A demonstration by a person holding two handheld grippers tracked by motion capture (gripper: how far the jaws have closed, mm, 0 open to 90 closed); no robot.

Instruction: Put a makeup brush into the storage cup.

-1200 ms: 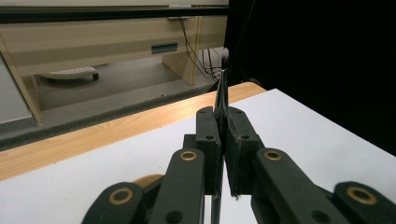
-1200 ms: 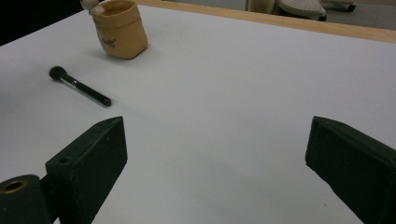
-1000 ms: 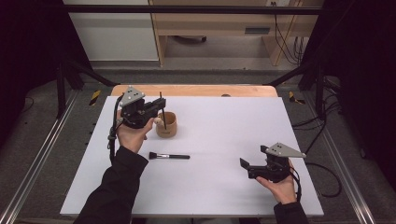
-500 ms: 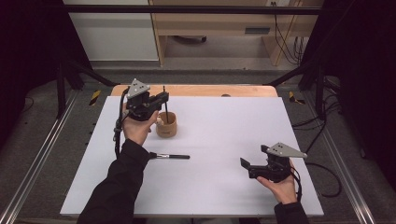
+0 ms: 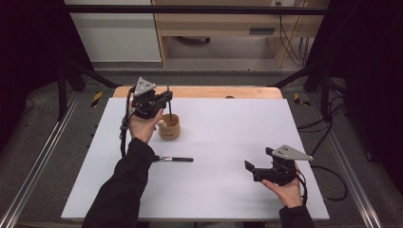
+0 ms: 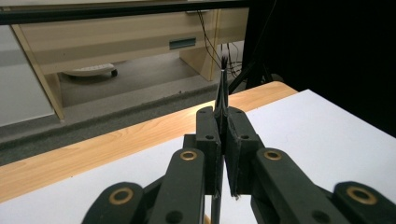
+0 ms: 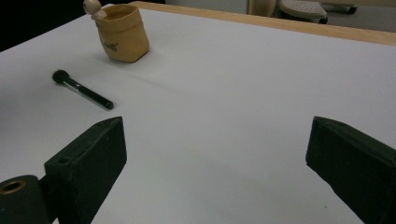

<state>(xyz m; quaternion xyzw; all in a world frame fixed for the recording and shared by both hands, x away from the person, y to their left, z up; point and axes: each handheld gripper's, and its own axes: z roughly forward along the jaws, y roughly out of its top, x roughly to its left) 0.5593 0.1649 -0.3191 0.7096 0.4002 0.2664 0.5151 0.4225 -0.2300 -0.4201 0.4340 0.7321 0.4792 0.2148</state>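
Now lowering thin brush [image 5: 169, 102], clamped upright in left hand-held gripper [image 5: 164, 98], over tan cup [image 5: 169, 127] far left on bench [image 5: 228, 123]. Next: release inside cup, fetch second brush [image 5: 173, 159]. Right hand-held gripper [image 5: 259, 167] wide, empty.

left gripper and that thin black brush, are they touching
Touching. In the left gripper view the left gripper has both jaws pressed shut on the thin brush, whose handle rises between them.
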